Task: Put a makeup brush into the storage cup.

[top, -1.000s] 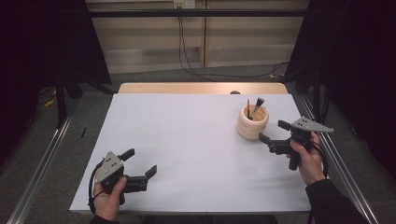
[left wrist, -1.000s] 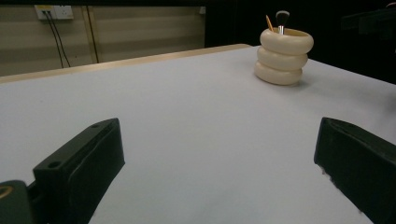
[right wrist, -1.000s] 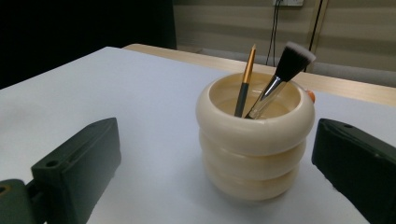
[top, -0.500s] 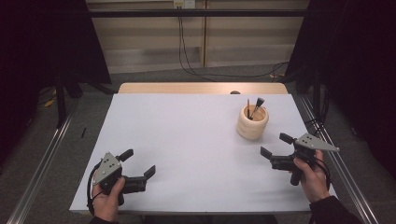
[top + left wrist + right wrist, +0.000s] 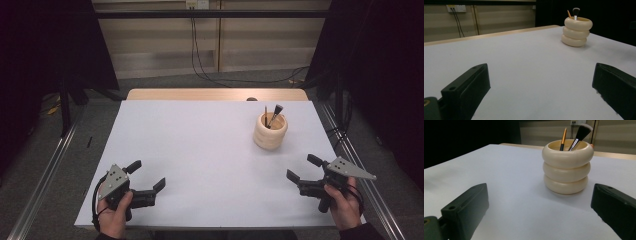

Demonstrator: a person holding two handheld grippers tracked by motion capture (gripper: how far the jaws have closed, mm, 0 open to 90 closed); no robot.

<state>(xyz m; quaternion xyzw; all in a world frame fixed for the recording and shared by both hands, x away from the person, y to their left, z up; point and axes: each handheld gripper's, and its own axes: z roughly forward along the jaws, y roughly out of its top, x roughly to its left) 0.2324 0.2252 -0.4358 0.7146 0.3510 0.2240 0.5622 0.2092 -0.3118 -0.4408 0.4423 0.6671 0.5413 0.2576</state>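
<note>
Hands are holding both tools low at the near edge of the white table point(image 5: 200, 150) in the high view: the left gripper point(image 5: 146, 176) and right gripper point(image 5: 303, 168) are both gaping, gripping nothing. The ringed cream holder point(image 5: 270, 132), carrying a makeup brush point(image 5: 276, 113) and a pencil point(image 5: 265, 114), is standing far right, nearer the right gripper.

Left gripper view: jaws are spreading wide, the holder point(image 5: 577, 31) sitting well apart.

Right gripper view: jaws are spreading wide, the holder point(image 5: 567, 168) standing near, ahead between them.
</note>
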